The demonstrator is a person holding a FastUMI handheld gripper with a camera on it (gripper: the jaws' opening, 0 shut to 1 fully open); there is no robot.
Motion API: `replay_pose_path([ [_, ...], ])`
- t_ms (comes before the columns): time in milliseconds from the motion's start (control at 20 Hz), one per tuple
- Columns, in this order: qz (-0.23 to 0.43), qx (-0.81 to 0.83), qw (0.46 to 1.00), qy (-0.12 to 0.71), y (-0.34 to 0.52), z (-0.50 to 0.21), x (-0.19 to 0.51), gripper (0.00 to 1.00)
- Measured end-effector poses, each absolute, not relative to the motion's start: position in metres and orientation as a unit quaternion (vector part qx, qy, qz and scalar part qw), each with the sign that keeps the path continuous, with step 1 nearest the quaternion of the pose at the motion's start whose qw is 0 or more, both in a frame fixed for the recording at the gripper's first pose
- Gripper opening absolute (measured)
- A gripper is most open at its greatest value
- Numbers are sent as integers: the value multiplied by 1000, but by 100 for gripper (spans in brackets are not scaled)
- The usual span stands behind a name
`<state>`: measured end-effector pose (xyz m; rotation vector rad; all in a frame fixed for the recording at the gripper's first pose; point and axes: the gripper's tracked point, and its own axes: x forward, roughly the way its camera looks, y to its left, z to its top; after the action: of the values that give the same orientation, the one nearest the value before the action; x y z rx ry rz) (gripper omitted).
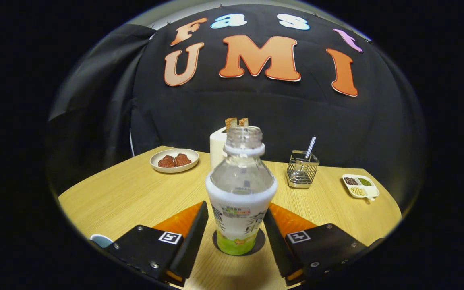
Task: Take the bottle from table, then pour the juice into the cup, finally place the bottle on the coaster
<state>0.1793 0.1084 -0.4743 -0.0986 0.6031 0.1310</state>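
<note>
Bottle point(240, 197) is standing upright on a dark round coaster point(261, 241), uncapped, with a clear shoulder and neck above a printed wrap, on the wooden table point(135, 193). Gripper view: the gripper point(236, 237) is sitting level with the lower wrapped body, one finger on each side, and a narrow strip of table is showing between each finger and the wrap, so the fingers are reading as released and flanking the bottle, not pressing on it. Upper part is looking empty or nearly so; liquid level behind the wrap is not readable. Judgement: bottle is likely light thin plastic, springy under squeeze, slick on the wrap, and top-heavy enough to tip from a sideways nudge while it stands free. Best hold would be across the wrapped mid-body, below the shoulder, where the sides are running straight; the tapered shoulder would let fingers slide. A bit of a pale cup rim point(101, 240) is peeking beside the left finger. Beyond the bottle a white toaster point(217, 147) is holding bread; a plate point(174, 160) with reddish pieces, a wire holder point(302, 173) with a straw, and a divided dish point(360, 186) of grains are sitting farther back.
</note>
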Motion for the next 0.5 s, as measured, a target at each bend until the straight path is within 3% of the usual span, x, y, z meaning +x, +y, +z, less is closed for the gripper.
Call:
replay_pose_path([
  [200,60,-54,963,256,97,-427,175,94],
  [500,52,-43,981,181,76,-316,154,97],
])
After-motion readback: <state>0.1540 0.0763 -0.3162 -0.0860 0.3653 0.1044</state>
